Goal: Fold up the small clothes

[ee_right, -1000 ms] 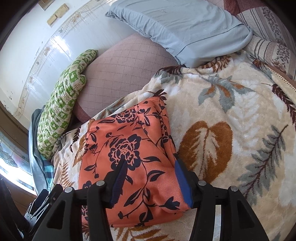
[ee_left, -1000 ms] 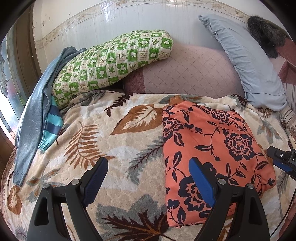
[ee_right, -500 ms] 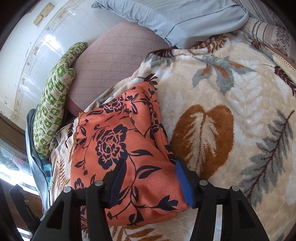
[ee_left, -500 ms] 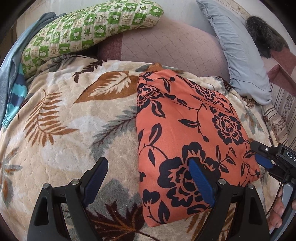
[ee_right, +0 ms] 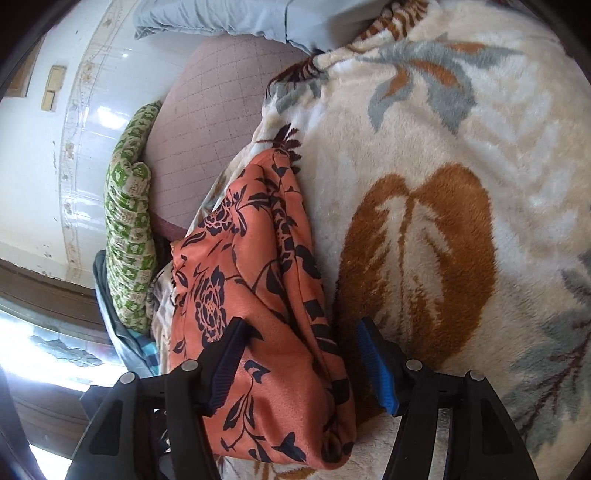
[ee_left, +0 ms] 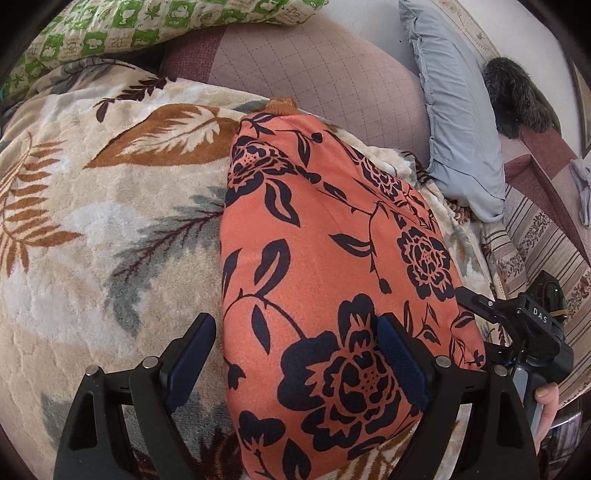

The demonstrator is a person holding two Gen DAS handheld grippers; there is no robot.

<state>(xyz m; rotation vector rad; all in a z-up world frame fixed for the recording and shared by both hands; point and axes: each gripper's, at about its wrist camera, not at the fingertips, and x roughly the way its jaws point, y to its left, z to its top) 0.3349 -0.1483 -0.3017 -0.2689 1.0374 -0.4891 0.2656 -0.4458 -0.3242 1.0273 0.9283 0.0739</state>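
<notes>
An orange garment with dark blue flowers [ee_left: 325,258] lies folded into a long rectangle on the leaf-patterned blanket [ee_left: 103,236]. My left gripper [ee_left: 295,354] is open, its jaws astride the garment's near left corner, low over it. My right gripper [ee_right: 299,362] is open, its jaws astride the garment's [ee_right: 258,280] near right edge. The right gripper also shows in the left wrist view [ee_left: 517,321], at the garment's right edge.
A green checked pillow [ee_left: 155,26], a pink quilted cushion [ee_left: 325,74] and a light blue pillow [ee_left: 458,122] lie at the head of the bed. A dark furry item [ee_left: 517,96] sits at far right. A striped sheet [ee_left: 535,251] borders the blanket.
Both grippers have moved forward and down onto the garment's near end. The left one has swung right, the right one has tilted toward the garment's right edge. Both stay open.
</notes>
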